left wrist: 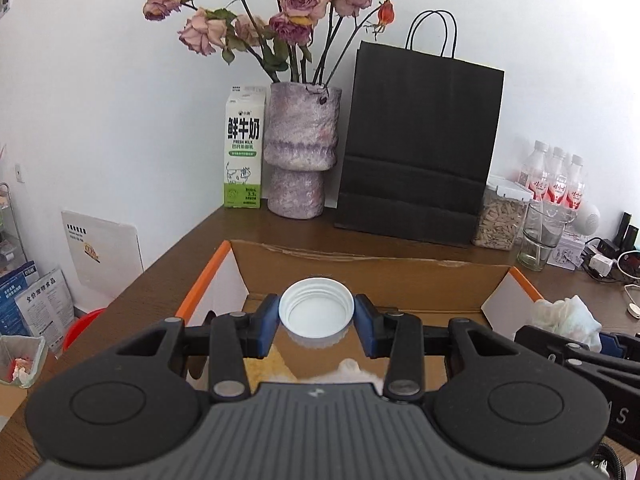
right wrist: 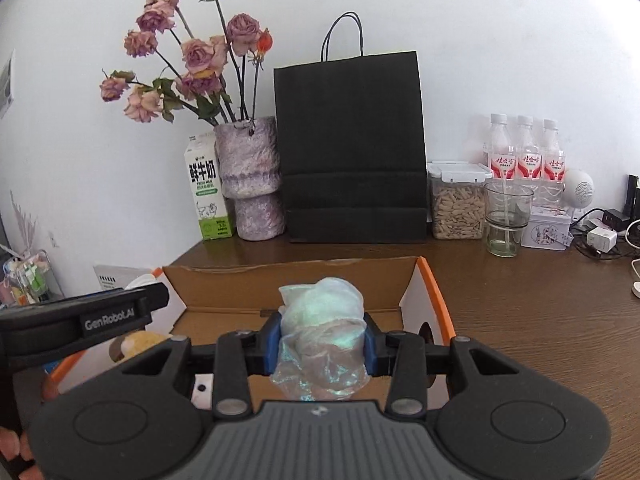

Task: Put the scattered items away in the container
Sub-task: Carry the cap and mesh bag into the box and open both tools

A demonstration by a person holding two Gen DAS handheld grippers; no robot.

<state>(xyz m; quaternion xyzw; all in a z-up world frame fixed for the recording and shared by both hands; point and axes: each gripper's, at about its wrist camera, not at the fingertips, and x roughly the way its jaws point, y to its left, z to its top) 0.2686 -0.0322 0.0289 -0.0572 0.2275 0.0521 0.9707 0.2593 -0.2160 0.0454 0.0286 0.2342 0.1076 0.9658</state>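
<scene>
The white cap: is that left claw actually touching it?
Touching. The left wrist view shows both blue pads of the left gripper pressed against the white cap's sides.

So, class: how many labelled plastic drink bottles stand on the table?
3. They stand in a row at the back right: left bottle, middle bottle, right bottle, behind the glass cup. None seems hidden.

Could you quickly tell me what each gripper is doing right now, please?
Left gripper: closed on a white bottle cap.
Right gripper: closed on a crumpled plastic wrap.
</scene>
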